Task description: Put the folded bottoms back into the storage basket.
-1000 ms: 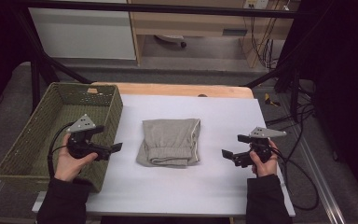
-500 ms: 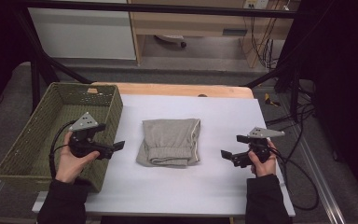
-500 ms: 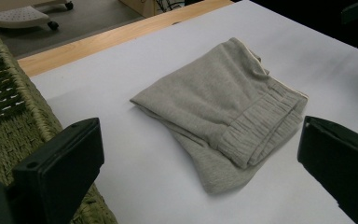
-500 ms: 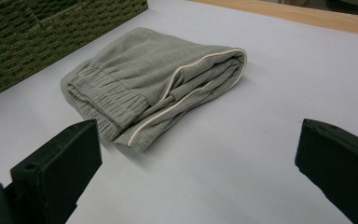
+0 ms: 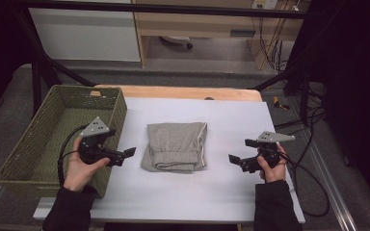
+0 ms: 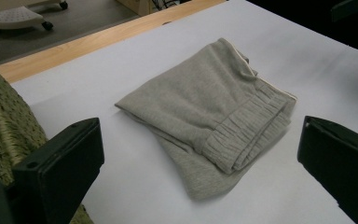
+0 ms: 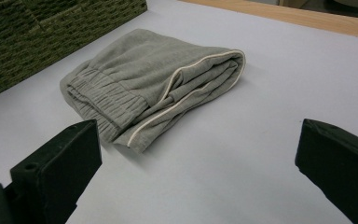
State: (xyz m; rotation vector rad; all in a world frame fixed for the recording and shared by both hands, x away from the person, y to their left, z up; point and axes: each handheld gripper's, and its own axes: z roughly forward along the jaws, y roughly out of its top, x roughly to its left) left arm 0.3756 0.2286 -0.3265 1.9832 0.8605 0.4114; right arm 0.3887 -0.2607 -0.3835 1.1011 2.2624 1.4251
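Grey folded sweatpants (image 5: 175, 146) with cream piping, olive-green woven basket (image 5: 33, 139), white table (image 5: 231, 120), black tongs (image 5: 129, 153).

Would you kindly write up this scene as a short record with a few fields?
item: folded grey garment with pale piping, lying flat near the middle of the white table
container: green woven basket at the table's left edge, nothing seen inside
left claw: jaws wide apart, just left of the garment, not touching it
right claw: jaws wide apart, right of the garment, with bare table between
contact: neither claw holds anything
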